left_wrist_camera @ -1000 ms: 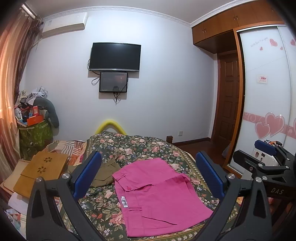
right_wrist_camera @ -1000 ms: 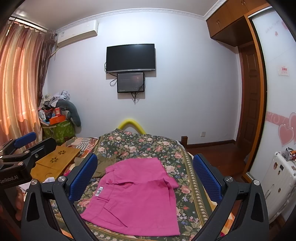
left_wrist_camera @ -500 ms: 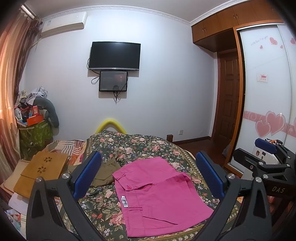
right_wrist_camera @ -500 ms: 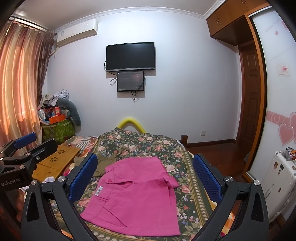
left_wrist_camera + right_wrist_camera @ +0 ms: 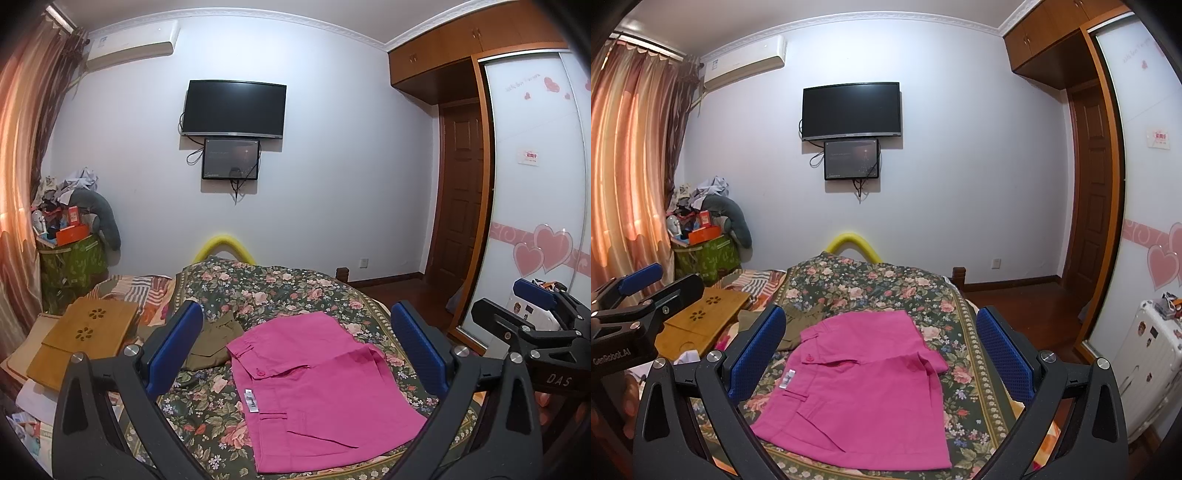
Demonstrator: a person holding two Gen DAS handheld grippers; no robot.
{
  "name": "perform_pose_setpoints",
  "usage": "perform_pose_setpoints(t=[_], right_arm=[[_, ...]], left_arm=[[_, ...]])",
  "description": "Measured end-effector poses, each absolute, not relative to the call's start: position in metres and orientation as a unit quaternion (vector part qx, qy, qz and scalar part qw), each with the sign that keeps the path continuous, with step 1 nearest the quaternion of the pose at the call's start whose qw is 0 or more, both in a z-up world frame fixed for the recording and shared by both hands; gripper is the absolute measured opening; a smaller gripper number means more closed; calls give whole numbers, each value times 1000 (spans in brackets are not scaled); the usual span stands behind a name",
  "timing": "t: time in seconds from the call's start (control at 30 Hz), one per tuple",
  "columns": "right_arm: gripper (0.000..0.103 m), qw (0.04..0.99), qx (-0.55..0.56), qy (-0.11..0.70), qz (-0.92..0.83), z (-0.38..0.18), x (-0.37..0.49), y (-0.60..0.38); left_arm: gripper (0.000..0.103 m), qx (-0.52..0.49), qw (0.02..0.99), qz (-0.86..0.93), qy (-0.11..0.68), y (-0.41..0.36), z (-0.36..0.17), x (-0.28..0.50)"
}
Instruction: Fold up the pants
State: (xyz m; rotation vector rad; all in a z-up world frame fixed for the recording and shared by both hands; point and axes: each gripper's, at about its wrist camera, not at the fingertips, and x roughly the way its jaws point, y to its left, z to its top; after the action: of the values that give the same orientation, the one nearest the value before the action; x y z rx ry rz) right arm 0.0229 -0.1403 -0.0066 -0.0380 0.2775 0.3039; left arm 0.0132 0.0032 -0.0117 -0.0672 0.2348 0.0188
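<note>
Above the bed's near edge, I am holding both grippers level, jaws spread wide and gripping nothing.

I am seeing the left gripper (image 5: 295,350) hovering over the pink pants (image 5: 317,391), which are lying folded and flat on the floral bedspread (image 5: 273,288), apart from both tools; the right gripper (image 5: 881,354) is hovering beside it at matching height. I am counting two grippers, one pair of pink pants, one olive garment (image 5: 214,343) lying just beside the pants at their left, and one wooden lap tray (image 5: 81,339) at the bedside.
</note>
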Motion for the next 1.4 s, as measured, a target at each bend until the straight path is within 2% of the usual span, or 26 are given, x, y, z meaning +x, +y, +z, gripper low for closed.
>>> perform_pose_setpoints(t=[1.07, 1.4], right_arm=[[103, 978, -18, 140, 153, -2, 22, -140], [103, 977, -16, 161, 140, -12, 38, -147]], left_arm=[[103, -24, 993, 5, 116, -3, -10, 13], [103, -24, 990, 7, 140, 2, -24, 39]])
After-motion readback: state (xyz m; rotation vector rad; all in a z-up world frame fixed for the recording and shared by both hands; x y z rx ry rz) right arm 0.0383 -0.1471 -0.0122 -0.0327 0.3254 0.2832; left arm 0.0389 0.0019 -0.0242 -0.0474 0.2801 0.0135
